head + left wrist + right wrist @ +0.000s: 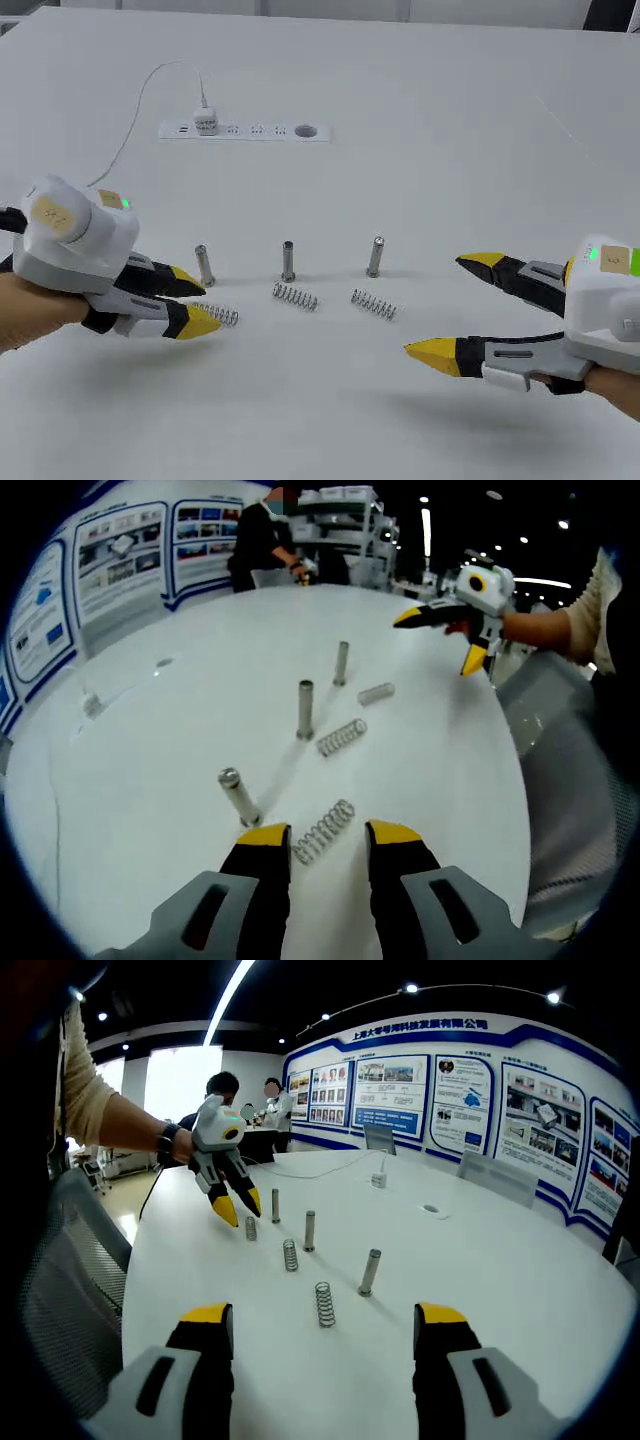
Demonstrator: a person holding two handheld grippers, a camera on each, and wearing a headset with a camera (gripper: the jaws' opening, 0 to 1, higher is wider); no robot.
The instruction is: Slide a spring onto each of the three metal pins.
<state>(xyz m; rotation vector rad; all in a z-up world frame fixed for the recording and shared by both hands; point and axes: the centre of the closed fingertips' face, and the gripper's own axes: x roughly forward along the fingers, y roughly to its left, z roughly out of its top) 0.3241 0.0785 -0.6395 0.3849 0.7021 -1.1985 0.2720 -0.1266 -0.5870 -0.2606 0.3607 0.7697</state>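
- Head view: the only label is a tan sticker (52, 212) on top of each gripper, too blurred to read, with a green light beside it.
- Head view: left pin (204, 265), middle pin (288, 261) and right pin (376, 256) stand on end in a row on the white table (420, 180). Left spring (220, 315), middle spring (295, 296) and right spring (374, 304) lie flat, each just in front of its pin.
- Head view: my left gripper (207, 303) has its jaws a narrow gap apart and is empty. Its lower tip covers the left spring's near end. My right gripper (434, 304) gapes wide and is empty, near the right spring on its right.
- Head view: behind the pins lies a power strip (250, 131) with a white plug (206, 122). Its cable (140, 100) runs off to the left.
- Left gripper view: the left spring's end (322, 832) lies between my yellow tips; I cannot tell whether it touches them. The left pin (238, 796) is just beside one tip.
- Left gripper view adds wall boards (120, 550) with print too small to read, a person (262, 540) standing at the back, and the right gripper (434, 644) wide open across the table.
- Right gripper view: a blue header (420, 1028) of Chinese characters runs above the boards, too small for me to read.
- Right gripper view: the right spring (324, 1303) lies ahead between my spread tips, with the right pin (369, 1272) just beside it. The left gripper (241, 1210) is at the far end of the row.
- Right gripper view adds a mesh chair (60, 1290) and a round grommet (431, 1208) in the tabletop.
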